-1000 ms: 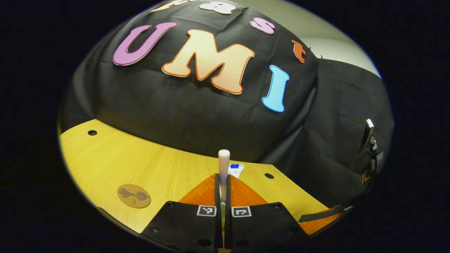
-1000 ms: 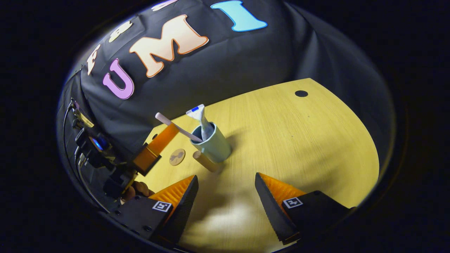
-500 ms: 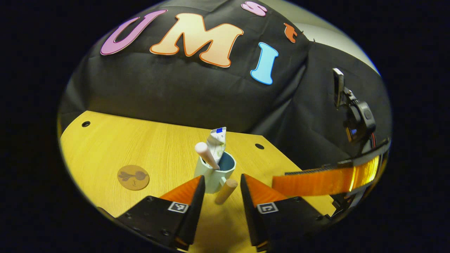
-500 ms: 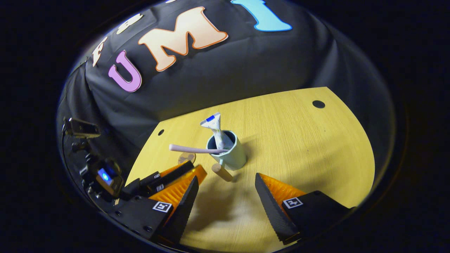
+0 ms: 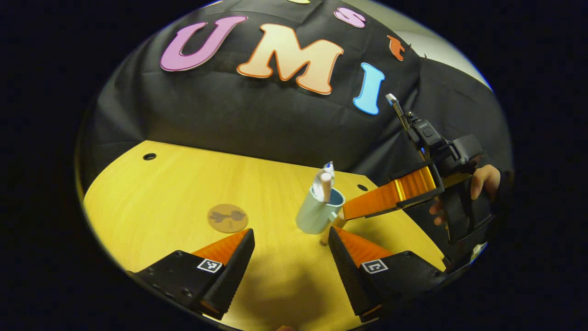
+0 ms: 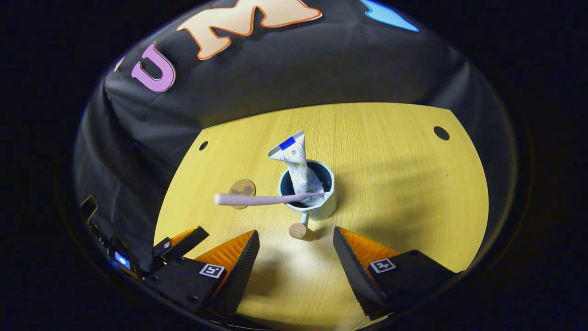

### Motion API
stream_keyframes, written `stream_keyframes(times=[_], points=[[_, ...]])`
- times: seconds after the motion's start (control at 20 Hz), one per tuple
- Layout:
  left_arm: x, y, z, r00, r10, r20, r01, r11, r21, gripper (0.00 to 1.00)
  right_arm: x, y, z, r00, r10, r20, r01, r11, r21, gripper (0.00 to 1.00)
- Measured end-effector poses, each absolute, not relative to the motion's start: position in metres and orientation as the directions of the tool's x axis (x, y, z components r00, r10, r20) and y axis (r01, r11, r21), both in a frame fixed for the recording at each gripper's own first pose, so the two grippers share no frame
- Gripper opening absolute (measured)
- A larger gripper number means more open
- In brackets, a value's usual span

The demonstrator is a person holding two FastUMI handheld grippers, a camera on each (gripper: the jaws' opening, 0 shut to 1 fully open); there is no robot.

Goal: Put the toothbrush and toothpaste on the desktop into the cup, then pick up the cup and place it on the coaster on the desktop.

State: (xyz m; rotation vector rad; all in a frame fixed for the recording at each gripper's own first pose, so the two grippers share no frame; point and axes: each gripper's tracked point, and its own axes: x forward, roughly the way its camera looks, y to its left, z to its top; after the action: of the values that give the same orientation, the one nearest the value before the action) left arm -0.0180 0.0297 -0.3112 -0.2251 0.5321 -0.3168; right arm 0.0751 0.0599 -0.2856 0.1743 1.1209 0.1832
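A pale blue cup (image 6: pixel 321 209) stands upright on the wooden table (image 6: pixel 404 184), its wooden peg handle (image 6: pixel 298 230) pointing at my right gripper. A toothpaste tube (image 6: pixel 296 161) stands in it. A pink toothbrush (image 6: pixel 257 199) leans out over the rim to the left. My right gripper (image 6: pixel 295 234) is open just short of the handle. In the left gripper view the cup (image 5: pixel 317 214) stands a little ahead of my open left gripper (image 5: pixel 290 234), and the right gripper (image 5: pixel 353 210) reaches it from the right. The round brown coaster (image 5: pixel 227 218) lies left of the cup.
The coaster (image 6: pixel 242 187) lies flat behind the toothbrush's free end. My left gripper (image 6: pixel 200 232) sits low at the left. A hand (image 5: pixel 482 181) holds the right gripper. Small round holes (image 6: pixel 441 133) mark the table corners, and black cloth walls stand behind.
My left gripper opened and let go of the toothbrush, which now rests in the cup, then drew back. My right gripper moved in closer over the cup's handle.
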Motion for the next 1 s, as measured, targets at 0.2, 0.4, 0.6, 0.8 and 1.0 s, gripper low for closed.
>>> stream_keyframes(times=[0.2, 0.4, 0.6, 0.8, 1.0], points=[[-0.026, 0.07, -0.31, 0.833, -0.284, -0.474, 0.174, 0.949, -0.262, 0.94, 0.088, 0.056, -0.324, 0.343, 0.17, -0.924, -0.041, 0.985, 0.166, 0.99], [-0.033, 0.098, -0.317, 0.833, -0.233, -0.502, 0.119, 0.961, -0.249, 0.94, 0.089, 0.056, -0.357, 0.263, 0.129, -0.956, -0.042, 0.992, 0.122, 0.98], [-0.037, 0.117, -0.319, 0.834, -0.192, -0.517, 0.077, 0.969, -0.235, 0.94, 0.09, 0.056, -0.377, 0.225, 0.089, -0.97, -0.07, 0.995, 0.075, 0.97], [-0.037, 0.123, -0.316, 0.839, -0.185, -0.512, 0.079, 0.972, -0.222, 0.94, 0.089, 0.056, -0.389, 0.202, 0.067, -0.977, -0.083, 0.995, 0.051, 0.7], [-0.038, 0.123, -0.316, 0.837, -0.188, -0.515, 0.08, 0.971, -0.225, 0.93, 0.089, 0.053, -0.395, 0.201, 0.035, -0.979, -0.14, 0.99, 0.007, 0.41]])
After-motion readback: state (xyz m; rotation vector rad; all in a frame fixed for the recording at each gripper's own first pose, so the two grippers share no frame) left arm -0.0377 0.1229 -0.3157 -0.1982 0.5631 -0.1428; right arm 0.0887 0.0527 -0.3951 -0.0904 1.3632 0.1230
